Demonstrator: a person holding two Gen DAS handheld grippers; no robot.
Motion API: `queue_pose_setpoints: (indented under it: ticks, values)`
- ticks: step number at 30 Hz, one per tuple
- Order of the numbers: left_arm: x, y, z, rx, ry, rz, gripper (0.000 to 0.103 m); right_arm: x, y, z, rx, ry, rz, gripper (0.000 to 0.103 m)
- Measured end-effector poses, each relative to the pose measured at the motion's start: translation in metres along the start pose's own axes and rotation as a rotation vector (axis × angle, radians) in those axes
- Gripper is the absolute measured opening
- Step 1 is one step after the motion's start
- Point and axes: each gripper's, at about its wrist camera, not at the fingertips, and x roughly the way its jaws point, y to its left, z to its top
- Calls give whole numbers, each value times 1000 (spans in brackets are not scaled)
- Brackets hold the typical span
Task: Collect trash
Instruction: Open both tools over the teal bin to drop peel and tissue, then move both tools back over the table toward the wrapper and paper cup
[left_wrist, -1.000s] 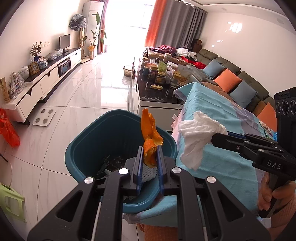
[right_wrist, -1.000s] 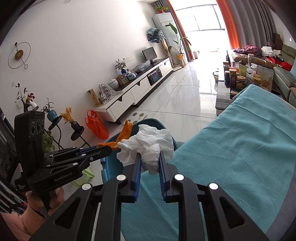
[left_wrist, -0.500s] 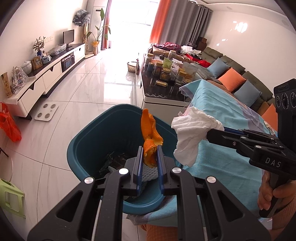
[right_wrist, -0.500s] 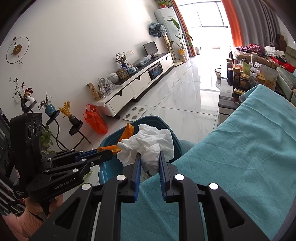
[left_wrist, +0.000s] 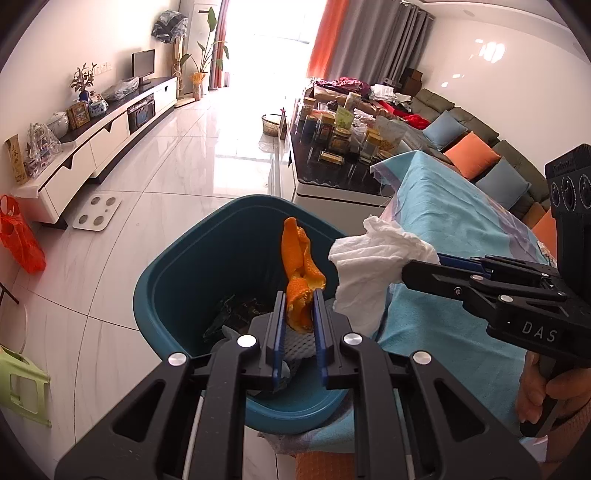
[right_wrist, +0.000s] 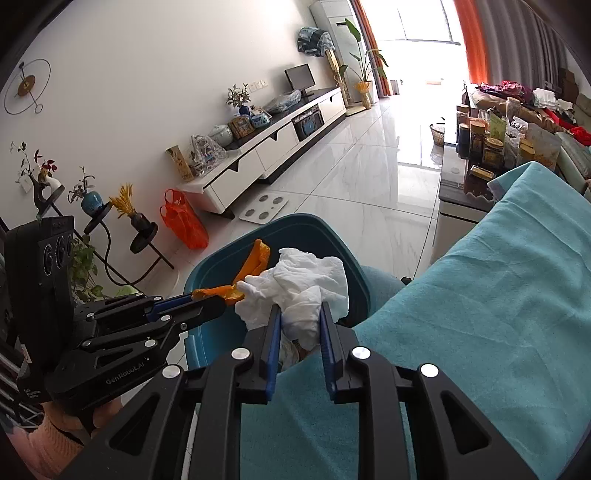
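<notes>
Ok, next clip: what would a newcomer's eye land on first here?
The orange peel pinched in the left gripper, held over the teal bin. Beside it, the crumpled white tissue sits between the right gripper's jaws at the bin's rim, next to the teal-covered table.

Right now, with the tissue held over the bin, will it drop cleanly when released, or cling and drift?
The crumpled tissue looks soft and light, so it may drift. Its folds drape over the right gripper fingers, so it might cling briefly. It hangs above the teal bin, so it probably lands inside.
</notes>
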Motion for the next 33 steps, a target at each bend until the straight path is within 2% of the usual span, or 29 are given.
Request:
queue_pose_setpoints:
  ticks: [12,16,25,28,33]
  values:
    - [28,6,-1,-31,49,7,15,24,7,5,-8,77,-42,27]
    - [34,9,-2,-46,60,12,15,25,7,5,-5,78,-40,32]
    - [25,7,-2,-52,31,12,16,17,2,1,7,57,-28,33]
    - [15,4,-3,-41,4,9,24,9,0,-3,15,41,-17,35]
    - [-5,-6,-5,-14,-42,-4,45,-10,-6,-10,24,-3,-3,39]
